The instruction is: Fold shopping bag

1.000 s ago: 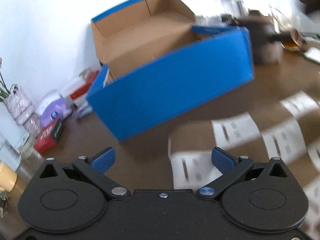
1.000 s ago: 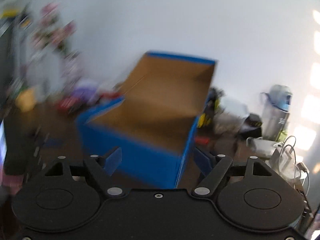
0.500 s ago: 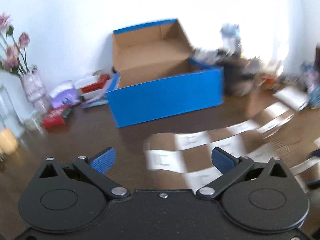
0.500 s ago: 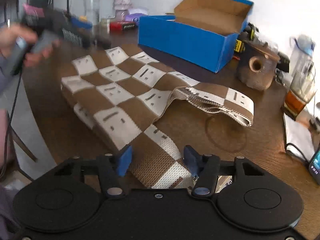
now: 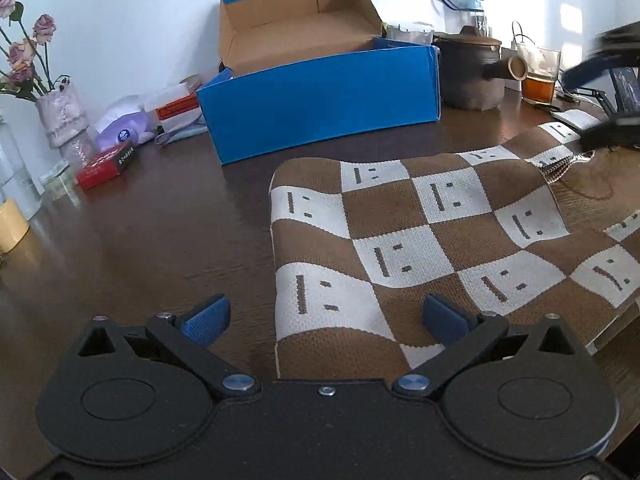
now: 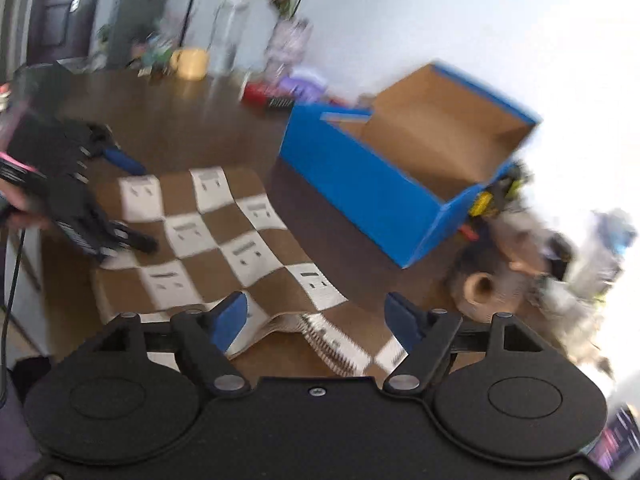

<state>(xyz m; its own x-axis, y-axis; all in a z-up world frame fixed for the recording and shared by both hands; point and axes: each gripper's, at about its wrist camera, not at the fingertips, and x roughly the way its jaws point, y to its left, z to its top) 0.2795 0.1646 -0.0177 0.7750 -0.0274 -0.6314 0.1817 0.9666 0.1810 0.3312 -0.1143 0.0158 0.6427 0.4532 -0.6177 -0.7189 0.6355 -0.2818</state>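
The checkered bag lies flat near the blue box, bare surface to its left (both tongs gape wide, right tongs having just widened over its edge, left tongs over its near corner).

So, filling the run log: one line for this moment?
bag: flat, unfolded | left gripper: open at its corner | right gripper: open, just widened, over handle end

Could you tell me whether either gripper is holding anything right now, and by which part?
Nothing is held: the left gripper and right gripper both stand open over the brown-and-white checkered knitted bag.
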